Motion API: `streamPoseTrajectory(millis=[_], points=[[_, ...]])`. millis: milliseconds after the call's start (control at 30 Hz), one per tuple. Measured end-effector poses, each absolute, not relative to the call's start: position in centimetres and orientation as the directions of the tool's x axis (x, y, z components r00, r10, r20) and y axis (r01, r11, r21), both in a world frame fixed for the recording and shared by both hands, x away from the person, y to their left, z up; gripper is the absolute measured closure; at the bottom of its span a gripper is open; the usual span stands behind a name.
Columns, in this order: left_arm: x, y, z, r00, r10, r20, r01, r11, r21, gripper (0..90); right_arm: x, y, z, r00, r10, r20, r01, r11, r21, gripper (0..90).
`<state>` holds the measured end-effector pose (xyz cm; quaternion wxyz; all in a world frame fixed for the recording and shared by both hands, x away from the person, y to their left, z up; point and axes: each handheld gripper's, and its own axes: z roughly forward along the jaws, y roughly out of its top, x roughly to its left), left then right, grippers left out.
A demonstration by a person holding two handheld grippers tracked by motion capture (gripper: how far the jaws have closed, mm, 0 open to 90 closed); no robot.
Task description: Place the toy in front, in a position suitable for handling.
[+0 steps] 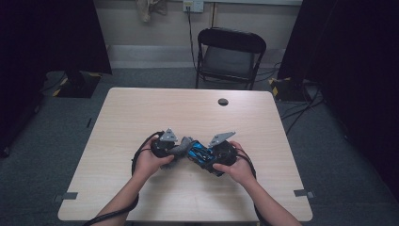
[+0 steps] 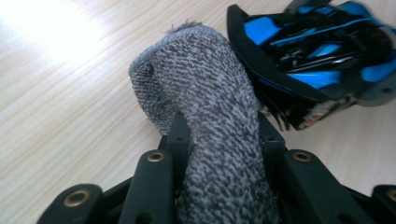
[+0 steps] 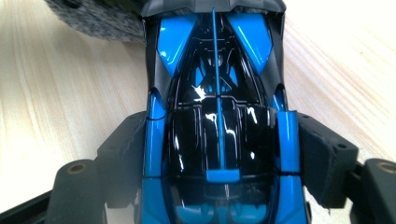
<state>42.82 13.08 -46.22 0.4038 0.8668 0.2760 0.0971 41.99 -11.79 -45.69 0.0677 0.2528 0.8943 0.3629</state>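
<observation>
Cloth: grey knit cloth (image 2: 219, 121), nearest the left gripper's camera, bunched into a roll between the left gripper (image 1: 175, 149) jaws, which are clamped tight on it; its free end touches the car's edge.
Car: blue-and-black toy car (image 3: 217, 126), held just above the table (image 1: 141, 113) near its front-middle, between the person's hands.
Right gripper: right gripper (image 1: 217, 159) jaws stand wide but press on both flanks of the car, so it is gripped, not loose.
Step in hand: likely wiping the car with the cloth.
Doing it well: keep the right grip steady and the car level; draw the cloth along the glossy body in short strokes, leading with the soft folded end, not the hard jaws; keep enough cloth ahead of the jaw tips so plastic never scrapes the paint.
Writing: small orange marks on the car's dark underside edge in the left gripper view, too blurred to read; no other lettering legible.
Surroundings: black folding chair (image 1: 230, 56) behind the table.
</observation>
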Motion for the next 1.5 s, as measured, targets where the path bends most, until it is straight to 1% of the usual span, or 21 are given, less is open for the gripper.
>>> streamPoseTrajectory(millis=[100,233,333,567,700,967,1000,1067,1133,1200,1267,1333,1433,1500], points=[[42.5,13.2,-45.9,0.837,0.543,-0.062,0.39,-0.514,0.764,66.9,42.1,-11.8,-45.8,-0.861,0.505,0.053,0.402,0.615,0.678,27.5],[42.1,13.3,-46.2,0.84,0.543,-0.02,0.378,-0.557,0.74,66.7,42.2,-11.6,-45.9,-0.864,0.501,0.057,0.408,0.627,0.664,27.6],[42.1,13.5,-46.6,0.838,0.546,-0.029,0.387,-0.556,0.736,66.6,42.2,-11.2,-46.1,-0.873,0.486,0.043,0.395,0.652,0.647,27.6],[42.0,14.1,-47.6,0.828,0.56,-0.022,0.407,-0.574,0.711,66.1,42.2,-10.7,-46.8,-0.876,0.481,0.036,0.392,0.666,0.635,27.6],[42.1,14.5,-48.1,0.82,0.571,-0.035,0.421,-0.562,0.712,66.1,42.3,-10.8,-47.1,-0.872,0.488,0.034,0.398,0.666,0.632,27.7],[41.4,14.5,-48.0,0.851,0.522,-0.052,0.401,-0.582,0.707,66.4,42.5,-11.1,-47.5,-0.857,0.514,0.032,0.417,0.657,0.627,27.6],[41.4,14.6,-47.9,0.842,0.537,-0.051,0.41,-0.578,0.706,66.4,42.5,-11.1,-47.5,-0.858,0.512,0.031,0.415,0.658,0.629,27.7],[41.8,15.5,-47.7,0.805,0.593,-0.023,0.429,-0.553,0.715,66.3,42.4,-11.2,-47.4,-0.862,0.506,0.036,0.411,0.654,0.635,27.7],[42.5,16.4,-47.6,0.763,0.646,-0.035,0.459,-0.504,0.732,66.3,42.2,-11.2,-47.2,-0.868,0.496,0.041,0.403,0.652,0.642,27.7],[43.3,16.7,-47.5,0.736,0.676,-0.016,0.459,-0.482,0.746,66.3,42.0,-11.1,-47.2,-0.875,0.483,0.045,0.394,0.653,0.647,27.7],[43.7,16.3,-47.6,0.737,0.675,-0.022,0.453,-0.47,0.758,66.2,41.7,-10.8,-47.2,-0.882,0.471,0.034,0.379,0.663,0.646,27.7],[43.8,15.4,-47.7,0.759,0.65,-0.026,0.435,-0.477,0.764,66.2,41.7,-10.5,-47.3,-0.885,0.463,0.04,0.376,0.663,0.648,27.6],[43.6,13.9,-47.9,0.79,0.611,-0.057,0.424,-0.476,0.77,66.1,41.7,-10.4,-47.4,-0.884,0.467,0.038,0.376,0.659,0.652,27.7],[43.5,13.5,-48.1,0.808,0.588,-0.038,0.402,-0.504,0.764,66.2,41.8,-10.5,-47.4,-0.88,0.472,0.047,0.383,0.65,0.656,27.6]])
